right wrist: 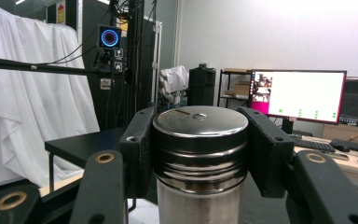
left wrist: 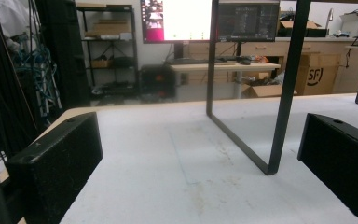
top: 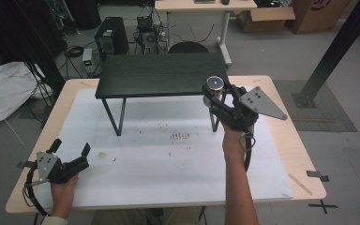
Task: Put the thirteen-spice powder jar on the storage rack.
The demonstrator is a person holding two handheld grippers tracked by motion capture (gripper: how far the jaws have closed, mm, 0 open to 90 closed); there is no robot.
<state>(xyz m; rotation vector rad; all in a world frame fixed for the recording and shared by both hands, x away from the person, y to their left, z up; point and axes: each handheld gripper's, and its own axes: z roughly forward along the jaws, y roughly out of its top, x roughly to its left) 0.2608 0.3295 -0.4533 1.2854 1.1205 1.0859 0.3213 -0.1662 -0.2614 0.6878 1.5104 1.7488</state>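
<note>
Overhead, 1 small black wood-grain shelf on thin black metal legs (top: 161, 74) stands toward the far side of a white, scuffed mat (top: 168, 159) that covers a pale wooden table (top: 281, 93). All places below are told from that shelf.

At the shelf's right front corner, the right gripper (top: 214, 93), black with a grey three-cornered plate on top, is clamped on 1 shiny steel cylinder with a flat round lid (top: 214, 84). In the right gripper view the cylinder (right wrist: 199, 154) stands upright between the 2 matte black jaws, which press its ribbed, polished upper wall from both sides; the lid has a small dimple at its centre. The shelf (right wrist: 86, 144) shows behind and to the left there.

Well in front of the shelf's left leg, near the table's near left corner, the left gripper (top: 70, 149) rests low over the mat with its 2 jaws spread wide and nothing between them. In the left gripper view the jaws stand far apart, blocky and rough-textured, and 1 flat black metal shelf leg frame (left wrist: 242, 107) rises from the stained mat between them.

Beyond the shelf, a brown cardboard box (left wrist: 318, 74) bears the letters "SF".
</note>
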